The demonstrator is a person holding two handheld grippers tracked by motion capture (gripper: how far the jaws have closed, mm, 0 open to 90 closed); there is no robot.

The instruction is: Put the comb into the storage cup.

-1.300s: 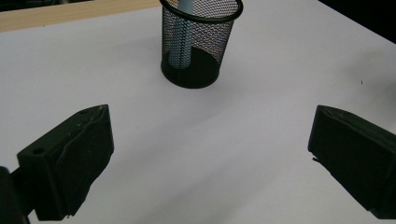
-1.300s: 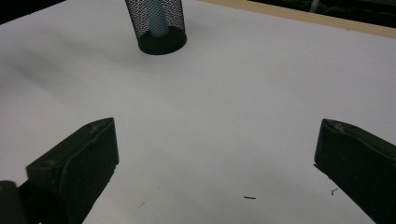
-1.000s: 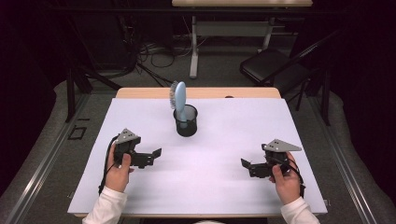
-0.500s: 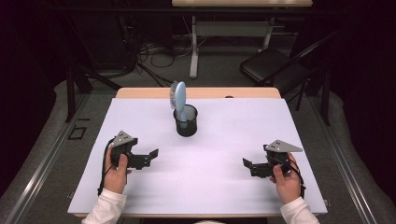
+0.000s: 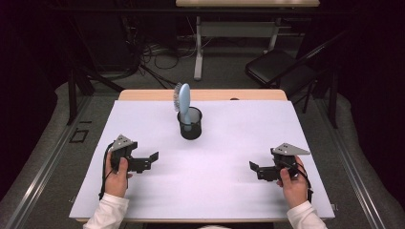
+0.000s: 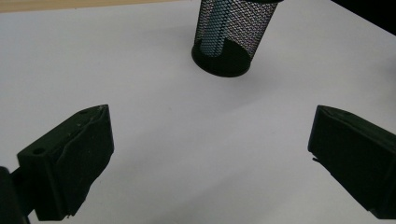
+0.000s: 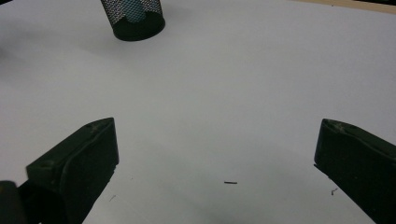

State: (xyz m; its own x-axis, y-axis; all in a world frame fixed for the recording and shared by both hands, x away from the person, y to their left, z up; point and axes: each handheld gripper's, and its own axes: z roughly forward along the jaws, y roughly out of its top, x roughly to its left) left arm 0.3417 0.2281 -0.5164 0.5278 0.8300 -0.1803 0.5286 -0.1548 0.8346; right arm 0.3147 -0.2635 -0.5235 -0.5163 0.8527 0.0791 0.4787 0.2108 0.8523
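Note:
A black mesh cup (image 5: 190, 123) stands upright near the back middle of the white table cover (image 5: 229, 143). A light blue hairbrush (image 5: 183, 100) stands in it, handle down, bristle head sticking out the top. My left gripper (image 5: 154, 160) rests low at the front left, open, jaws pointing right toward the middle with nothing between them. In the left gripper view the mesh cup (image 6: 231, 32) is ahead, with the blue handle (image 6: 211, 32) showing through the mesh. My right gripper (image 5: 253, 168) sits at the front right, open and empty, jaws pointing left. The mesh cup (image 7: 134, 17) is far ahead in the right gripper view.
A wooden table edge (image 5: 205, 94) shows behind the white cover. Beyond it stand a desk frame (image 5: 198, 52) with cables on the floor and a black folding chair (image 5: 279, 67) at the back right. Tiny dark specks (image 7: 230, 182) lie on the cover near my right gripper.
My left gripper has drifted slightly toward the front left. The right gripper has barely moved. The cup and hairbrush stay where they were.

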